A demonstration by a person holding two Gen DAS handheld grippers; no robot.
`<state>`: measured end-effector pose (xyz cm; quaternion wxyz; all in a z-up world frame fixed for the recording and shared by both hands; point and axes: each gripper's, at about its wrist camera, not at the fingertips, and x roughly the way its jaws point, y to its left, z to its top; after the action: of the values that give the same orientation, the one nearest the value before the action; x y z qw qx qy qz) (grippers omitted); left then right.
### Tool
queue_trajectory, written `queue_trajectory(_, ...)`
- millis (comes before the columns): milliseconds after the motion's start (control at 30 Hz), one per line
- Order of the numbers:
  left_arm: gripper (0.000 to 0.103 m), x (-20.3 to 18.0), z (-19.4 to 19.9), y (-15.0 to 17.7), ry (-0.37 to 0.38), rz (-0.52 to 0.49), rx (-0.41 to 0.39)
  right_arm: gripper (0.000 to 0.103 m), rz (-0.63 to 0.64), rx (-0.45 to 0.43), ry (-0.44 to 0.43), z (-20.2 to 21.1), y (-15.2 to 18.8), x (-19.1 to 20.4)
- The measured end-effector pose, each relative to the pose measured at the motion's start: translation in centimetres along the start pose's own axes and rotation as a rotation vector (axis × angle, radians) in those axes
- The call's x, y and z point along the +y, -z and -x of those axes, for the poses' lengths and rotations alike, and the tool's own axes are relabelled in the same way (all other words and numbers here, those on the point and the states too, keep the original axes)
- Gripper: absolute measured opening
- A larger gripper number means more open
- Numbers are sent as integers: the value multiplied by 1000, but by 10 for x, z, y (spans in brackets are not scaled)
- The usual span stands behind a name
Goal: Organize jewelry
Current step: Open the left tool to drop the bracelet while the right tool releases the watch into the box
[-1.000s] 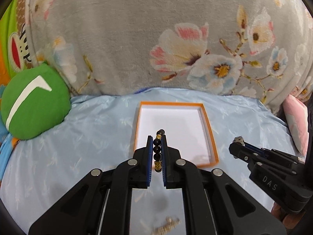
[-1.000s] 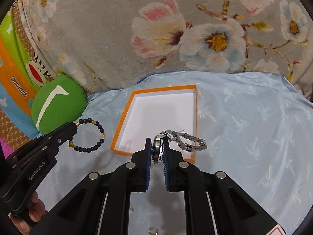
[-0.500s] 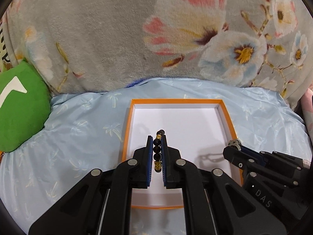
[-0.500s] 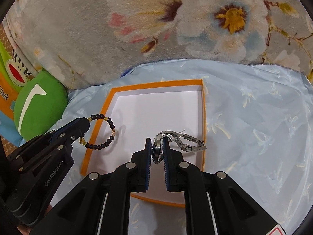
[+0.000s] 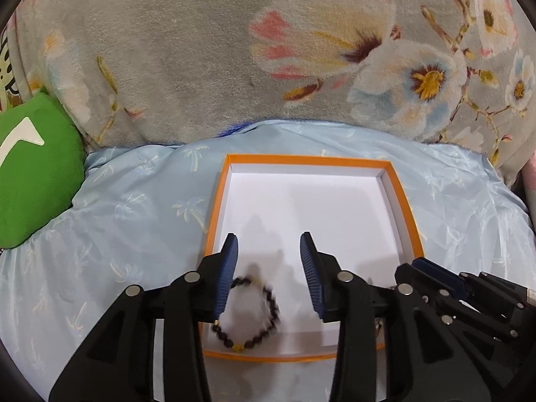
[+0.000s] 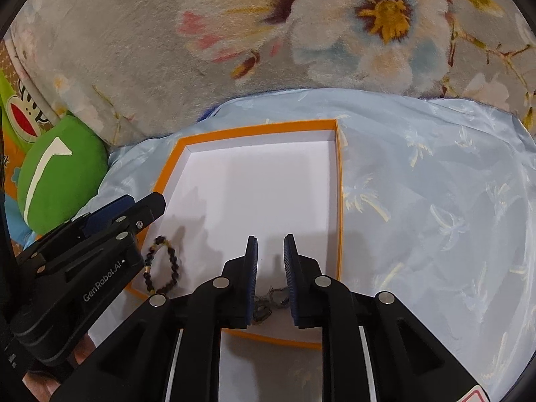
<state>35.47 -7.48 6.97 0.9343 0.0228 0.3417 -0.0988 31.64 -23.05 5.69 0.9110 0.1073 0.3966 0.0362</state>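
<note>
An orange-rimmed white box lies on the pale blue sheet. My left gripper is open above the box's near left corner. A dark bead bracelet with gold beads, blurred, is in the box below the open fingers; it also shows in the right wrist view. My right gripper is open over the box's near right part. A silver metal watch is in the box between and below its fingers. The right gripper shows in the left wrist view, and the left gripper in the right wrist view.
A grey floral blanket rises behind the box. A green cushion lies at the left. An orange cartoon-print pillow is at the far left. The blue sheet spreads to the right of the box.
Both grippers moved forward over the box and opened. The bead bracelet dropped out of the left gripper and the watch out of the right gripper, both into the box.
</note>
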Motion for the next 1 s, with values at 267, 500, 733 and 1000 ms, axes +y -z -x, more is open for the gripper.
queue_trajectory(267, 38, 9, 11, 25, -27, 3, 42, 17, -16, 36, 4, 3, 29, -9)
queue_trajectory(500, 37, 9, 7, 51, -66, -35, 139, 16, 10, 53, 56, 11, 47, -7)
queue_trajectory(733, 37, 6, 31, 77, -68, -80, 175, 16, 29, 110, 69, 32, 66, -4)
queue_trajectory(1000, 37, 6, 68, 102, -7, -81, 191, 16, -28, 123, 30, 72, 105, -8)
